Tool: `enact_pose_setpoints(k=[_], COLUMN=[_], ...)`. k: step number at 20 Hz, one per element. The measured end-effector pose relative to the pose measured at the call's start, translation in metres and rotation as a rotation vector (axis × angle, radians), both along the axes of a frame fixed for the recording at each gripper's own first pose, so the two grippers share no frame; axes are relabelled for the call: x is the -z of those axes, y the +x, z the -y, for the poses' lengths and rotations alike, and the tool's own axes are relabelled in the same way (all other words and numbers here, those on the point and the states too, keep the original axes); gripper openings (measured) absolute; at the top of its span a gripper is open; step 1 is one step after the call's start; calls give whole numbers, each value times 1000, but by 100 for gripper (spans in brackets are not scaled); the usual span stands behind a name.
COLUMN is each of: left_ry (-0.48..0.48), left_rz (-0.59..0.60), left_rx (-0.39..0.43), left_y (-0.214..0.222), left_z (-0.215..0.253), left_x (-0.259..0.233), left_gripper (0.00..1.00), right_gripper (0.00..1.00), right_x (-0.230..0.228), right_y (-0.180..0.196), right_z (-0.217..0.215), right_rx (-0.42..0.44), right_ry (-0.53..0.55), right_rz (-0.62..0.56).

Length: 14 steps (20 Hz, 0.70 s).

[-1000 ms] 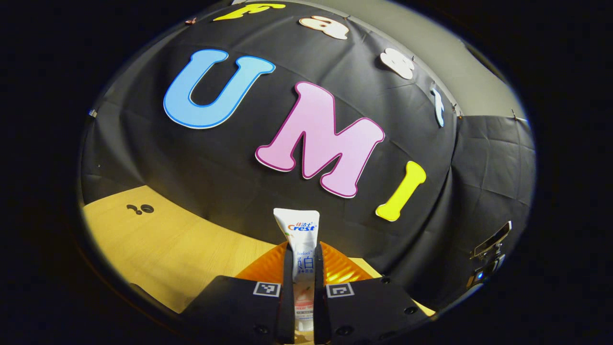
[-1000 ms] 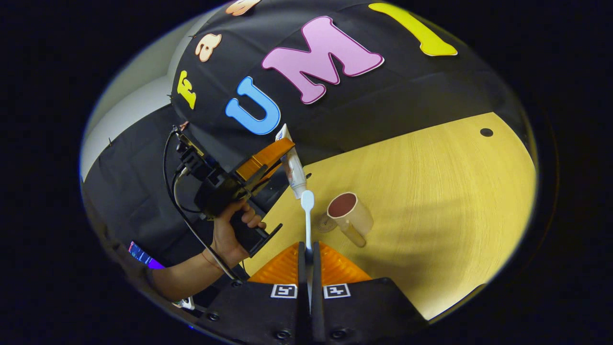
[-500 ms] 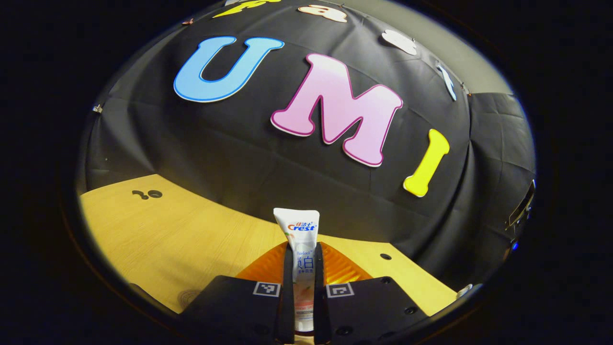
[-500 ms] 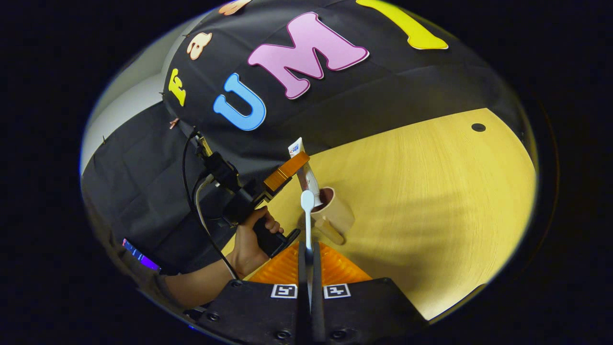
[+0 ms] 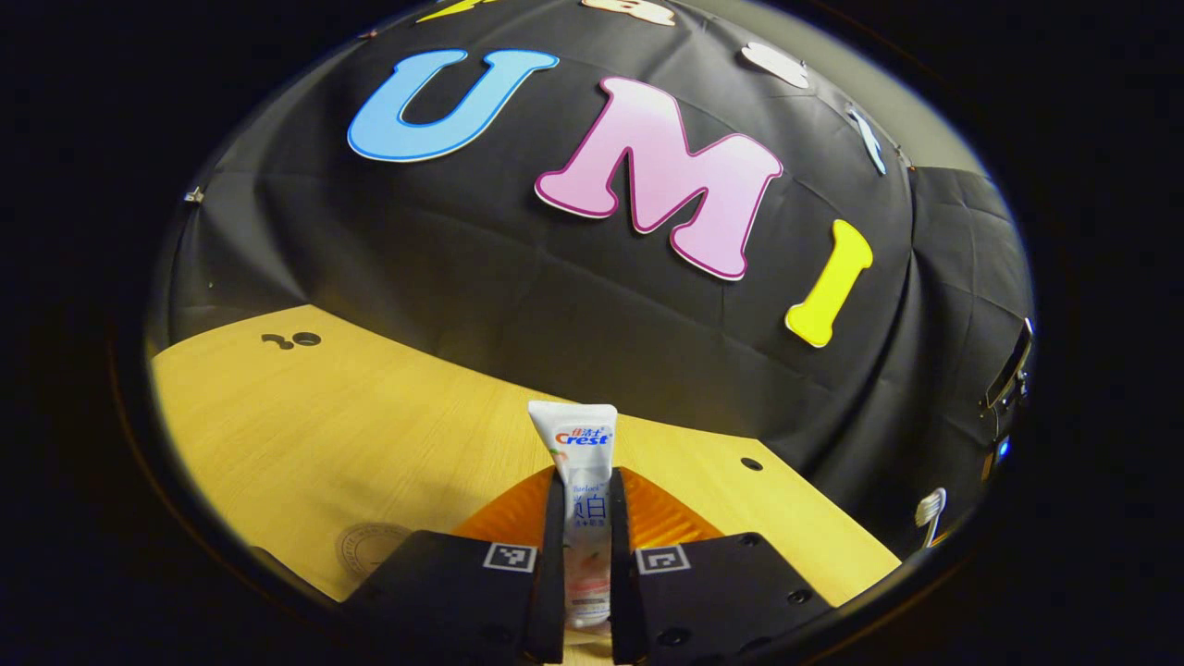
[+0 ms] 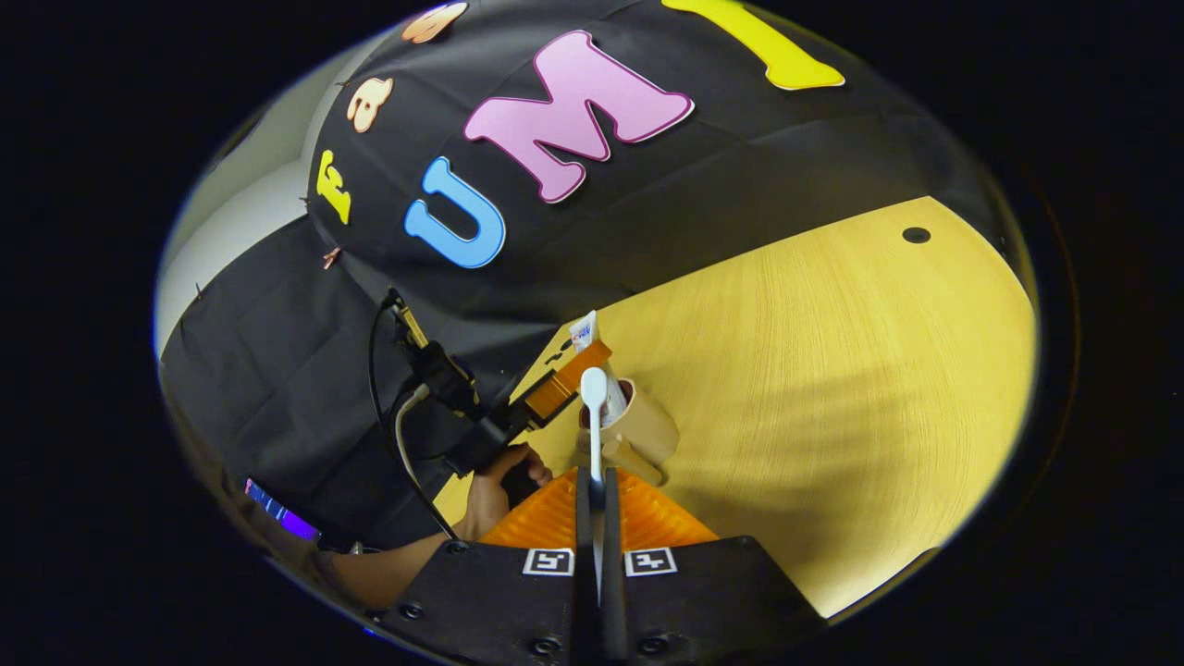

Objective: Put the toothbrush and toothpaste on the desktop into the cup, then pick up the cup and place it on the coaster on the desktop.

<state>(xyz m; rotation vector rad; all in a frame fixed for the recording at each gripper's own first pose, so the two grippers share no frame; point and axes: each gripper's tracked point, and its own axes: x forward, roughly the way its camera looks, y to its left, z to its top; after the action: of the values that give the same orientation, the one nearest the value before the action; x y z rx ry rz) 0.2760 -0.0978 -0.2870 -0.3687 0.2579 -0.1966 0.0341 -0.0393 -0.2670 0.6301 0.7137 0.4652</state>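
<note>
While we lower the white toothpaste tube [image 5: 575, 453] into the beige ceramic cup [image 6: 645, 427], the first step of the task is in hand. In the right gripper view the lower end of the tube is already inside the mouth of the cup, and its flat upper end stands above the rim. The left gripper [image 5: 582, 592] is closed on the tube, with both fingers pressing on its sides. The right gripper [image 6: 593, 527] is closed on the thin handle of the white plastic toothbrush [image 6: 593, 416], and the brush head is just in front of the cup, very near to the tube. We judge that the next move is to open the left fingers so the tube drops in, then to lift the left gripper away, because it stands now over the cup and blocks the way for the toothbrush. After this the brush must go into the same small opening, so we should tilt it beside the tube and not push the cup over. The cup stands on the yellow wooden desktop [image 6: 832, 351]. A round pale coaster [image 5: 365, 548] lies on the desktop, at the lower left of the left gripper view. The hand [image 6: 495, 486] holding the left gripper is close to the cup.
</note>
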Motion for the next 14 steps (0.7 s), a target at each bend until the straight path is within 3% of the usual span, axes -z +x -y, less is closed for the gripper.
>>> enact_pose_setpoints(k=[3,4,6,7,8,10,11,12,14], left_ry=[-15,-19,8,13,11,13,10,4,-5], left_rz=[-22,-32,-48,-42,-34,-24,-21,-14,-1], left_rx=[23,36,45,56,65,72,71,73,75], left_y=[-8,-12,-19,-20,-22,-26,-31,-37,-53], left_z=[5,8,9,11,13,11,8,6,-3], left_x=[6,7,12,9,3,-5,-10,-18,-35], left_gripper=[28,23,43,26,37,43,55,52,57], right_gripper=[5,5,5,5,5,5,5,5,5], right_x=[-6,-8,-16,-20,-25,-35,-40,-45,-54], right_y=[3,5,9,12,15,22,28,35,50], right_z=[-2,-2,-5,-6,-7,-11,-13,-15,-18], right_rx=[17,25,44,53,61,75,85,96,126], right_ry=[9,12,32,43,48,53,56,63,75], right_rz=[11,15,28,37,49,78,95,113,150])
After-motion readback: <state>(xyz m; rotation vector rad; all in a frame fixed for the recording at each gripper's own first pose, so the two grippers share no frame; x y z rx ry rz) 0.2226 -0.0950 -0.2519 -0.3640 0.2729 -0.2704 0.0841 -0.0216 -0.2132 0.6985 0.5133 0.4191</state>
